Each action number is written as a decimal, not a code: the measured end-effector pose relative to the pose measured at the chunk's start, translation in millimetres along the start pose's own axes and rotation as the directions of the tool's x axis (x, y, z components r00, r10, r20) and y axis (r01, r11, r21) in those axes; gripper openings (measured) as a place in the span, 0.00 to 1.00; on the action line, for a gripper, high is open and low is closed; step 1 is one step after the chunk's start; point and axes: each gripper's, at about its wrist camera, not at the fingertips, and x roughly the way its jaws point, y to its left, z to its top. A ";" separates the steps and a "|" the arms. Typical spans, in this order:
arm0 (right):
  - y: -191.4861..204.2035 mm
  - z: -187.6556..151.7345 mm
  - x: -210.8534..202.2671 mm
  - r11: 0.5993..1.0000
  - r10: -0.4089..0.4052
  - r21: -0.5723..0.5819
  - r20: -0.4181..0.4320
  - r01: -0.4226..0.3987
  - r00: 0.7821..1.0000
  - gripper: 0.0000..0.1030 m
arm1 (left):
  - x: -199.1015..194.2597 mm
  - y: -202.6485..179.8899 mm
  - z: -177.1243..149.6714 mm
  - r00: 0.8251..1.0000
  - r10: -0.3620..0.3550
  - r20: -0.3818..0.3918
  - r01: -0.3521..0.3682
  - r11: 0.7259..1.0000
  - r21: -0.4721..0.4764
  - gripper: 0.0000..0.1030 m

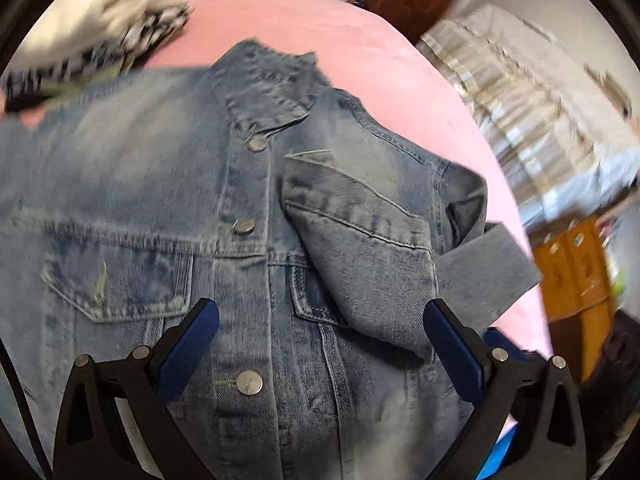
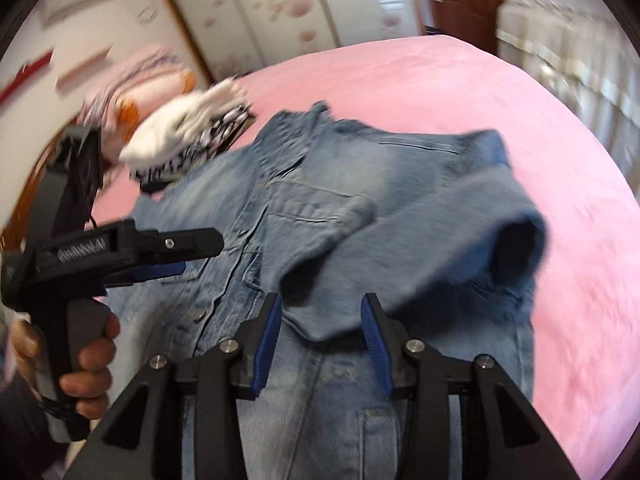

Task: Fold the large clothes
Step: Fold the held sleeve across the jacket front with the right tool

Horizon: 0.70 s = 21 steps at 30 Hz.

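A denim jacket (image 1: 248, 216) is spread front-up on the pink bedspread (image 1: 380, 64), one sleeve (image 1: 360, 248) laid across its chest. The left gripper (image 1: 320, 320) is seen with jaws wide apart above the fabric, nothing held. Only in the right wrist view is the left hand (image 2: 86, 356) shown, wrapped round its handle. The right gripper (image 2: 320, 316) is likewise parted, empty. The folded pile (image 2: 188, 136) beside the collar is blurred.
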 end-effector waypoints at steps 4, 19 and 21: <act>-18.7 -11.8 -13.5 0.996 -0.012 0.091 0.017 0.010 1.000 0.40 | 11.8 -34.1 4.0 0.998 0.063 -0.029 -0.059 0.993 0.102 0.98; -41.7 -45.9 -25.0 0.989 -0.025 0.148 -0.019 0.027 1.000 0.40 | 67.6 -64.9 19.6 0.952 0.212 -0.220 -0.189 0.974 0.122 0.14; -43.9 -47.7 -25.5 0.987 -0.021 0.156 -0.020 0.024 1.000 0.40 | 58.1 -65.2 31.9 0.958 0.198 -0.208 -0.171 0.975 0.140 0.07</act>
